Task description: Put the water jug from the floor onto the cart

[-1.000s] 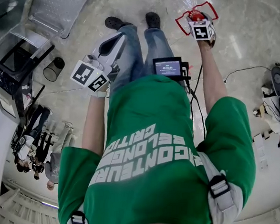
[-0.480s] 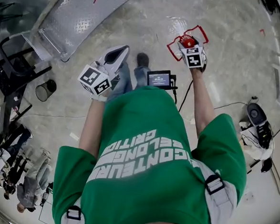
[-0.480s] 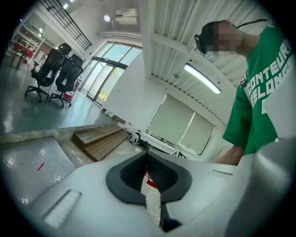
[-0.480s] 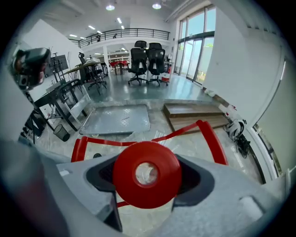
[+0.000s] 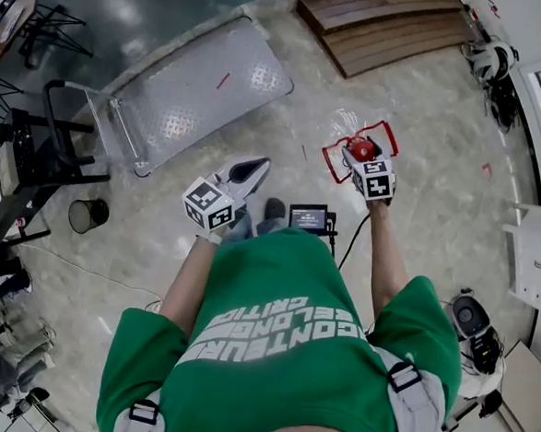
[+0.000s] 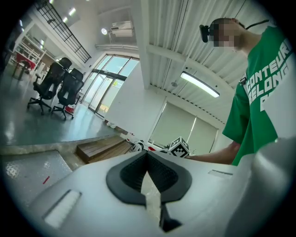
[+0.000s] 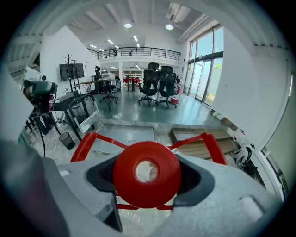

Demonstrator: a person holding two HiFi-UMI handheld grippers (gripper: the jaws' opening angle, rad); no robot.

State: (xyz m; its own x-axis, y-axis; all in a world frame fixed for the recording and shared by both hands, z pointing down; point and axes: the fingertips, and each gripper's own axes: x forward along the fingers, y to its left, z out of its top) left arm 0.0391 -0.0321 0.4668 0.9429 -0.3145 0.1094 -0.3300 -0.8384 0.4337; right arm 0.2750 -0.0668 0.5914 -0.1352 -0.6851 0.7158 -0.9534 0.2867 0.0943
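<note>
One jug [image 7: 147,172] hangs from my right gripper [image 5: 360,157], jaws clamped on its red cap. The left gripper [image 5: 246,170] is pinched together, empty. The cart [image 5: 192,85] has swung fully into view ahead-left, still well apart, so I judge the carry unfinished.

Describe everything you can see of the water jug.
The water jug shows a round red cap with a pale centre and a red frame handle spreading to both sides; its clear body barely shows. The right gripper is shut on the cap, holding it off the floor, not yet on the cart.
</note>
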